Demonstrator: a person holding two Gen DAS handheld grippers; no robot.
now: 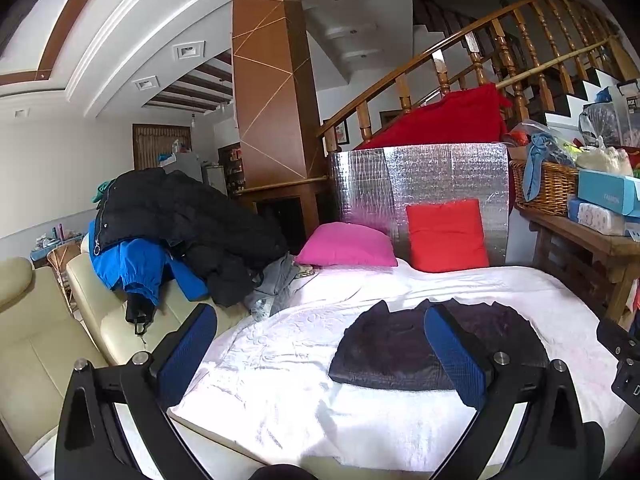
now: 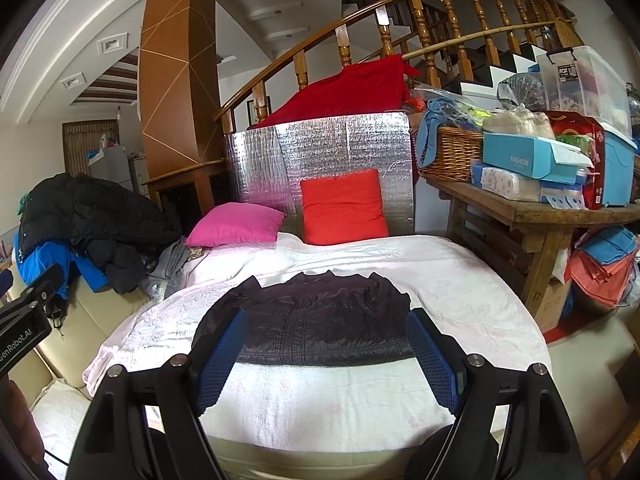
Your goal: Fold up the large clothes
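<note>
Here, a dark folded plaid garment is lying on the white quilted bedspread; both the left gripper and right gripper are hovering with jaws apart, gripping nothing. A brown woven wicker basket is holding blue cloth.

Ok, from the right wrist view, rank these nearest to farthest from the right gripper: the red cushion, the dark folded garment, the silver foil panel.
1. dark folded garment, flat on the white cover, just ahead of the open right gripper.
2. red cushion, at the bed's far end, right of the pink one.
3. silver foil panel, upright behind the cushion, which leans on it.
</note>
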